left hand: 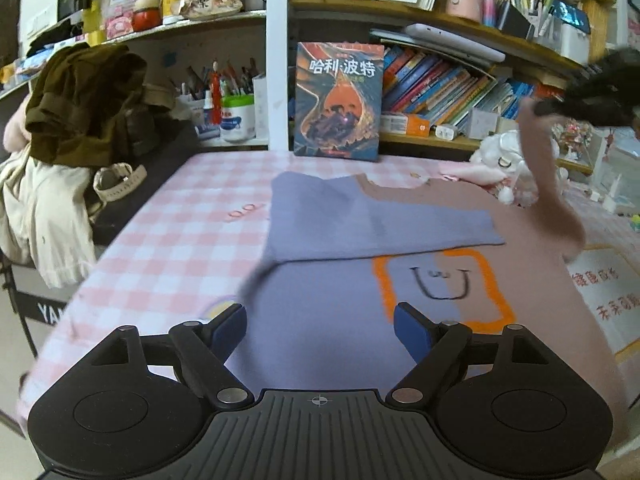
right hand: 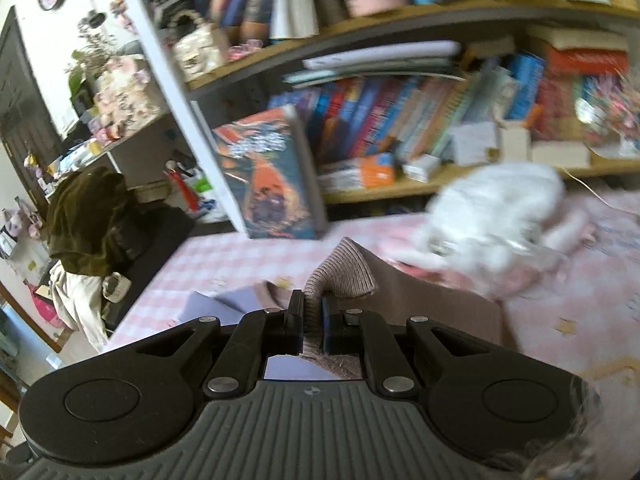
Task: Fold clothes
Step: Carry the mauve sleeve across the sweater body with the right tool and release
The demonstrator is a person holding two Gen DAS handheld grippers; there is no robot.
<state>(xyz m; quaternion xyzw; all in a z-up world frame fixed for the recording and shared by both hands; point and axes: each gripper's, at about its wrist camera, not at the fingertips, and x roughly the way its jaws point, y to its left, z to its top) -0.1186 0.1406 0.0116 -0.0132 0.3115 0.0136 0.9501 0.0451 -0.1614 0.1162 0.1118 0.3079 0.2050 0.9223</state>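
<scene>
A two-tone sweater [left hand: 360, 280], lavender on the left and dusty pink on the right, lies flat on the pink checked tablecloth [left hand: 180, 232]. It has an orange frame with a smiley face [left hand: 440, 284]. Its lavender sleeve [left hand: 372, 220] is folded across the chest. My left gripper [left hand: 320, 328] is open and empty just above the sweater's lower part. My right gripper [right hand: 312, 312] is shut on the ribbed cuff [right hand: 344, 272] of the pink sleeve [left hand: 552, 184], which it holds lifted; in the left wrist view it [left hand: 560, 108] is high at the right.
Bookshelves with books run along the back; a large book [left hand: 338, 100] stands on the table's far edge. A white plush toy [right hand: 500, 216] lies at the back right. A chair with brown and cream clothes [left hand: 80, 112] and a watch [left hand: 118, 180] stands at the left.
</scene>
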